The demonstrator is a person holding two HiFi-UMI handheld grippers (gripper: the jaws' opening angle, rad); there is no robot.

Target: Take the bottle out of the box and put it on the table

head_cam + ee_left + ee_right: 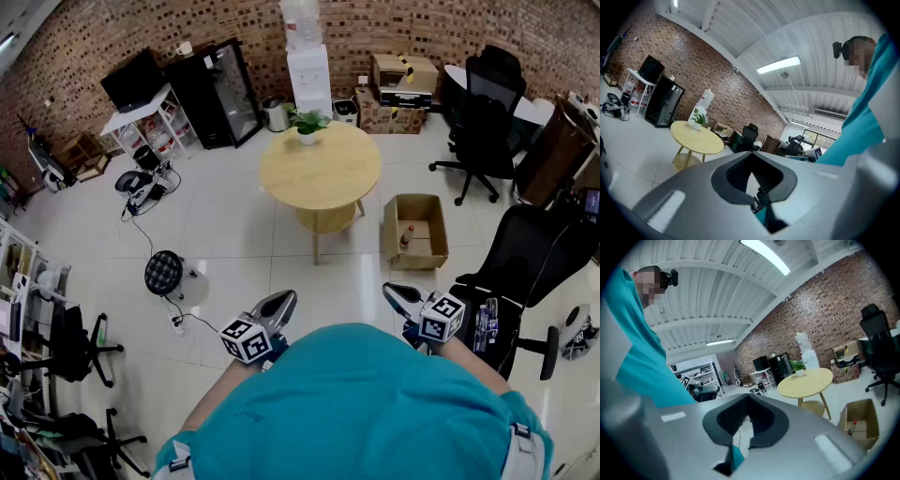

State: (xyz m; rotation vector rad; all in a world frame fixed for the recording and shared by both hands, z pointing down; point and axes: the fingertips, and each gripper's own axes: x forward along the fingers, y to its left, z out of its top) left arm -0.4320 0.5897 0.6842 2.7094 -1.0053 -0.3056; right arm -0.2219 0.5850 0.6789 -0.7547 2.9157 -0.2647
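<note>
Fingers (733,179) of left gripper (281,302) pressed together at the tips, nothing between. Same on right gripper (394,292): pads (726,420) closed on empty air. Both held close against the body, well back from the table (323,178), pointing roughly toward it.

Box (387,234) open-topped on the floor, just beside the table on its right side as seen from the head, near one leg. Bottle (406,238) inside, close to the box wall on the table side, red cap up. Looks upright, long axis near vertical, though too small to rule out a lean on that wall. Not yet touched.

Key relation: bottle ahead and to the right of both grippers, and lower, down at floor level. Right gripper clearly nearer, almost in line with the box. Left gripper farther off, lined up more with the table itself. Probably a right-hand job.

Judgement on the next move: close in on the table's right side, spread the right fingers first, then come down from above into the box with one finger either side of the neck or upper body, across the vertical axis. After that, straight up clear of the rim and leftward onto the tabletop, away from the potted plant (307,122) at the table's far edge. Likely risk: tipping the bottle against the wall on entry.
</note>
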